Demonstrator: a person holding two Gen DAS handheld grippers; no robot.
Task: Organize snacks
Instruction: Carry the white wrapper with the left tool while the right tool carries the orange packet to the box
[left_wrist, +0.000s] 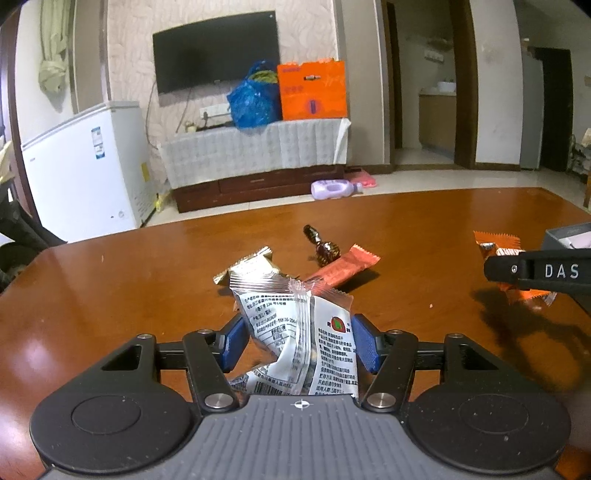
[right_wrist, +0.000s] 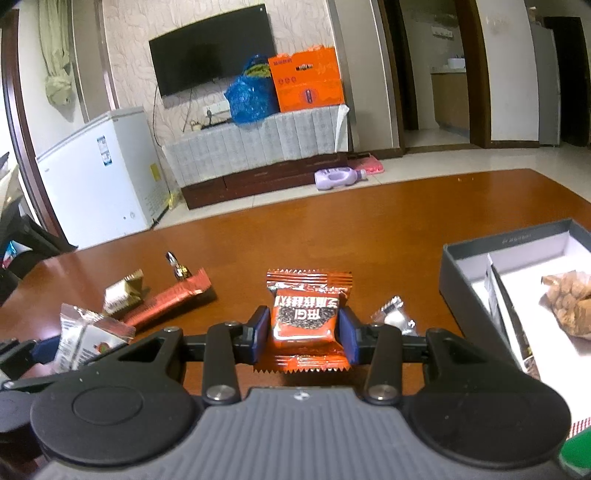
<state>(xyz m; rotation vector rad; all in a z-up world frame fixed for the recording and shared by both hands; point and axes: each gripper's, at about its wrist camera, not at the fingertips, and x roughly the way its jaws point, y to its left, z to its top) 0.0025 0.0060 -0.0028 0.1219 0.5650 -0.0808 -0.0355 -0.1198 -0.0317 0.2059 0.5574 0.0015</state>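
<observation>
A glossy reddish-brown wooden table (left_wrist: 406, 221) fills the foreground of a living room with pale tiled flooring (left_wrist: 424, 177). A black flat-screen television (left_wrist: 216, 51) hangs on a cream patterned wall (left_wrist: 306, 29) above a low dark wood cabinet (left_wrist: 258, 182) draped in a white checked cloth (left_wrist: 255, 147). A white chest freezer (left_wrist: 85, 166) stands at left. Doorways (left_wrist: 424, 92) at right open onto a dimmer room.

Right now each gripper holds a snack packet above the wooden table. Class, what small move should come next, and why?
Probably carry the right gripper, shut on the orange foil snack packet, rightward over the open grey cardboard box and release. The box already holds one brown snack, and it sits nearest that hand.
</observation>
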